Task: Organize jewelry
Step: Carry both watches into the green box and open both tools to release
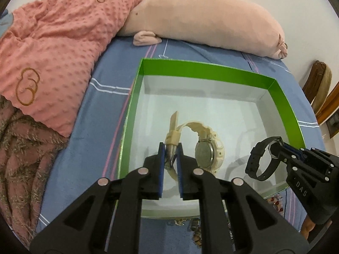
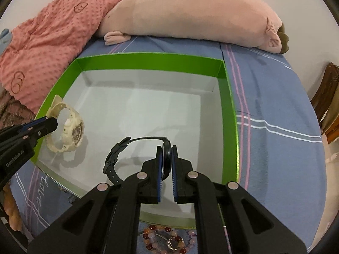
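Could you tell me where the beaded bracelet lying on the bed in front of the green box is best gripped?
Grip the beaded bracelet across one bead strand, coming down from above: it lies flat on the sheet, and its loop is too wide to span.

Even indoor light, soft shadows, slight motion blur, strong fisheye edge distortion.

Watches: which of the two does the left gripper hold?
The cream watch. The left gripper is shut on its strap over the green box, while the right gripper holds the black watch.
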